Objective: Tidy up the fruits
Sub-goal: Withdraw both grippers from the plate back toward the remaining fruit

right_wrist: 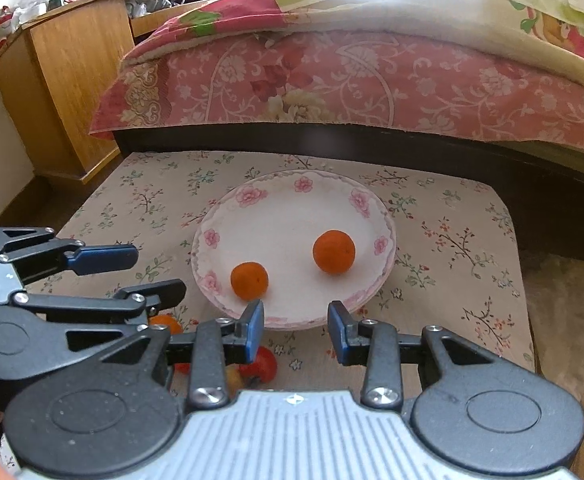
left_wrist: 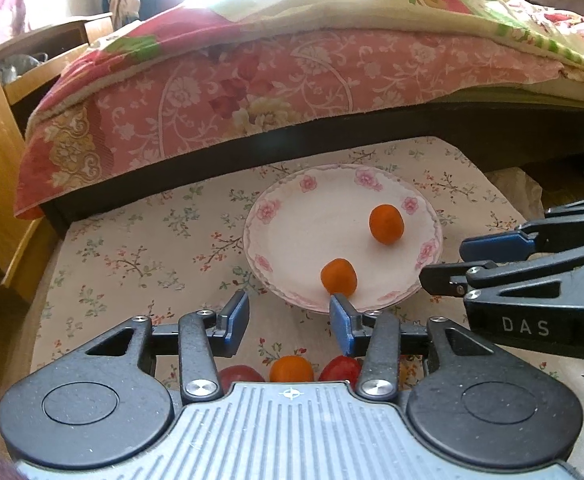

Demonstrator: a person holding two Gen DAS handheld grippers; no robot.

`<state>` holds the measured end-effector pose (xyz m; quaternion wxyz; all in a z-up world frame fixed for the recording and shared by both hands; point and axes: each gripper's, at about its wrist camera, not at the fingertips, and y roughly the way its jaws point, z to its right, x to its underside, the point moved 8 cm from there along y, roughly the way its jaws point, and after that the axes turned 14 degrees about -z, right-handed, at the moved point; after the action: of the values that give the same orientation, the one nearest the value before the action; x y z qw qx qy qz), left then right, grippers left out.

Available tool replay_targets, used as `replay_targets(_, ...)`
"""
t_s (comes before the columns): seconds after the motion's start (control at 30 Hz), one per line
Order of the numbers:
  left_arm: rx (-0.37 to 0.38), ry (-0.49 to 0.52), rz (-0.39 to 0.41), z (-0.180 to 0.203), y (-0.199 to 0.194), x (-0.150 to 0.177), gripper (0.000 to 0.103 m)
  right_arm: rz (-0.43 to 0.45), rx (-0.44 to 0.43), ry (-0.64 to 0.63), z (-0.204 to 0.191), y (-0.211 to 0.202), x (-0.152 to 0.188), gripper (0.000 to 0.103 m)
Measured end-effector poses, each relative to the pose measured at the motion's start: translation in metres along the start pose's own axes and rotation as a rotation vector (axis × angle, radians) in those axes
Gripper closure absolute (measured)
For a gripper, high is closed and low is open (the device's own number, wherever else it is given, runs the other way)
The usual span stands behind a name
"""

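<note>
Bedside desk [right_wrist: 471, 216] under floral cloth, quilted bed behind. Two oranges, one just ahead of the left tongs [left_wrist: 290, 316] at the plate's [left_wrist: 292, 208] near rim [left_wrist: 338, 277], the other farther in [left_wrist: 386, 224]. Likely light, firm, round and prone to rolling; best pinched across the middle. Both tongs part-open and empty, right tongs [right_wrist: 295, 328] included. More fruit beneath the tongs: a third orange [left_wrist: 291, 369] between two red fruits in the left view, half hidden in the right view, which alone shows the wooden cabinet [right_wrist: 64, 80] in full.
</note>
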<state>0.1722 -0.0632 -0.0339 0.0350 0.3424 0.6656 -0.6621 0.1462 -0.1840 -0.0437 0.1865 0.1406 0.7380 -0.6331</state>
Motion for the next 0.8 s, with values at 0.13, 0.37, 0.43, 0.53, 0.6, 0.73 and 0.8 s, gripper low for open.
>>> replay_targets(0.13, 0.008, -0.007, 0.009, 0.000, -0.007, 0.005, 0.049, 0.002, 0.002, 0.005, -0.001, -0.007, 0.008, 0.066)
replay_targets(0.37, 0.008, -0.006, 0.001, -0.001, -0.016, 0.022, 0.048, 0.003, 0.022, 0.006, -0.003, -0.016, 0.022, 0.066)
replay_targets(0.43, 0.010, -0.014, -0.003, -0.006, -0.020, 0.030, 0.046, -0.003, 0.021, 0.006, -0.003, -0.019, 0.030, 0.066)
replay_targets(0.53, 0.009, -0.025, -0.011, -0.013, -0.026, 0.044, 0.045, -0.022, 0.017, 0.007, -0.004, -0.022, 0.045, 0.066)
replay_targets(0.6, 0.015, -0.034, -0.022, -0.017, -0.030, 0.056, 0.045, -0.041, 0.015, 0.010, -0.003, -0.022, 0.057, 0.066)
replay_targets(0.73, 0.026, -0.034, -0.051, -0.019, -0.036, 0.081, 0.045, -0.072, 0.008, 0.016, -0.003, -0.024, 0.079, 0.066)
replay_targets(0.8, 0.030, -0.026, -0.069, -0.018, -0.037, 0.093, 0.045, -0.084, 0.003, 0.020, -0.004, -0.026, 0.088, 0.066)
